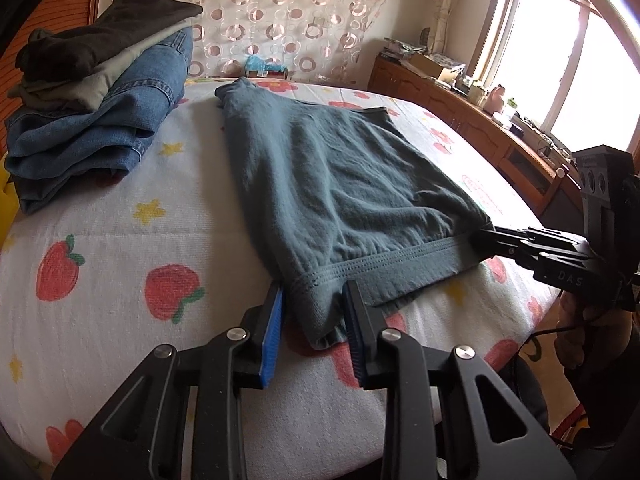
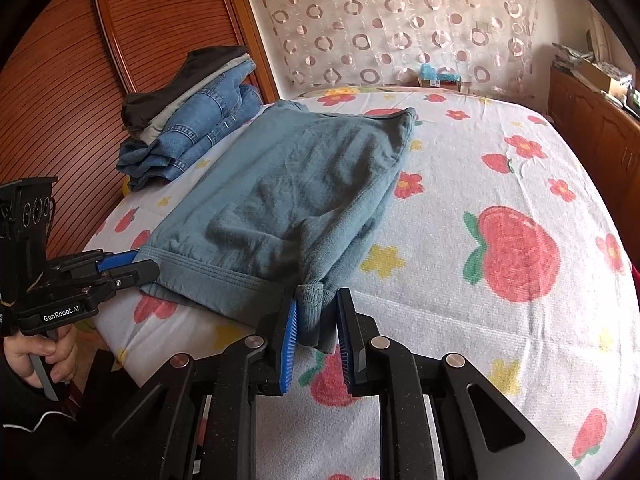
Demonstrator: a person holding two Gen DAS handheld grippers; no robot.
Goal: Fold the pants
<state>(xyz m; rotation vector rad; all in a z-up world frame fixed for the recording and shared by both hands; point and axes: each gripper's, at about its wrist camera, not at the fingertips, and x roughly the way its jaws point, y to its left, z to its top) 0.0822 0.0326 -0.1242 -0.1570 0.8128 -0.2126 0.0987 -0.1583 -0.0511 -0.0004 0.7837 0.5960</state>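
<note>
Two grippers are on the near hem of a pair of folded grey-blue knit pants [image 1: 340,184], which lie flat on a white bedsheet printed with red strawberries, flowers and yellow stars [image 1: 120,240]. The waistband end sits right at the near edge of the bed, and its corners hang a little over that edge. To the left of the pants there's a strip of bare sheet, then a stack of folded clothes [image 1: 96,96] (blue denim at the bottom, grey and dark pieces on top) against a reddish wooden slatted panel [image 2: 64,92]. To the right it's wide open, just printed sheet out to the far side, where a wooden cabinet with clutter on top [image 1: 460,92] runs under a bright window [image 1: 560,52]. Beyond the pants the sheet carries on to a curtain with pink circles [image 2: 400,20]. The left gripper [image 1: 312,300] has its blue-padded fingers [image 1: 272,332] set narrow with the left waistband corner bunched between them, pinched. The right gripper [image 2: 316,320] does the same at the right corner: narrow gap, fabric clamped between the pads. In the right wrist view a hand [image 2: 44,350] grips the left tool's handle.
</note>
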